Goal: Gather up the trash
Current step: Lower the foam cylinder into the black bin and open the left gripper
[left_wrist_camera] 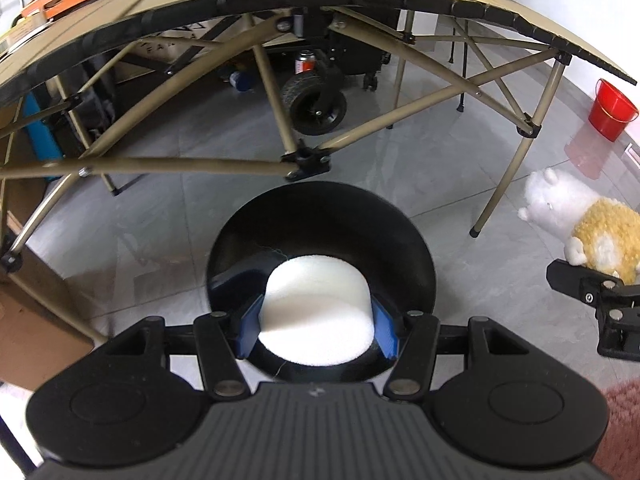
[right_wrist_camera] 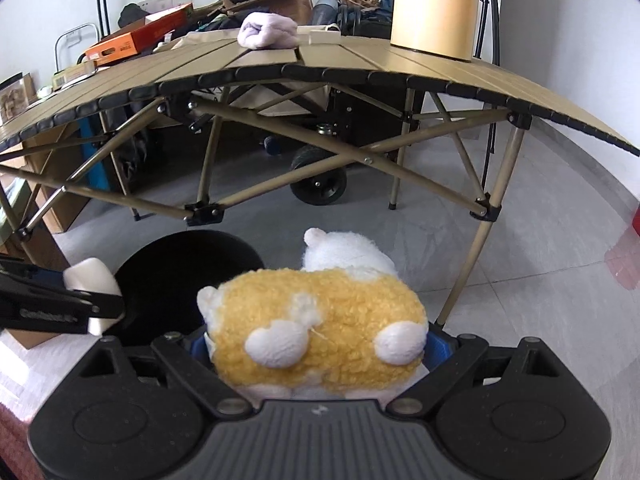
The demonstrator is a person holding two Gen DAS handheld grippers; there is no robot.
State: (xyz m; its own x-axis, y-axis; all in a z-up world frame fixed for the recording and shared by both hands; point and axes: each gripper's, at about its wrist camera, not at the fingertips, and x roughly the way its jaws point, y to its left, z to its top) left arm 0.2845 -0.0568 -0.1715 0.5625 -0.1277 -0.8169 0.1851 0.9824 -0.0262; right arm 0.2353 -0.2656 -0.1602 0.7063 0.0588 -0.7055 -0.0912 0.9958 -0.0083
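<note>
My left gripper [left_wrist_camera: 316, 326] is shut on a white foam block [left_wrist_camera: 316, 312] and holds it over the open mouth of a black round bin [left_wrist_camera: 320, 216] on the floor. The bin also shows in the right wrist view [right_wrist_camera: 180, 272], with the foam block [right_wrist_camera: 90, 276] at its left rim. My right gripper [right_wrist_camera: 320, 350] is shut on a yellow and white plush toy [right_wrist_camera: 320, 320], held to the right of the bin. The plush toy also shows in the left wrist view [left_wrist_camera: 592, 236].
A tan folding table [right_wrist_camera: 360, 64] with crossed legs stands just behind the bin. On it are a purple cloth [right_wrist_camera: 268, 32], a tan cylinder [right_wrist_camera: 434, 8] and an orange box [right_wrist_camera: 140, 38]. A red bucket [left_wrist_camera: 612, 110] stands at the right; a cart wheel [left_wrist_camera: 316, 100] is under the table.
</note>
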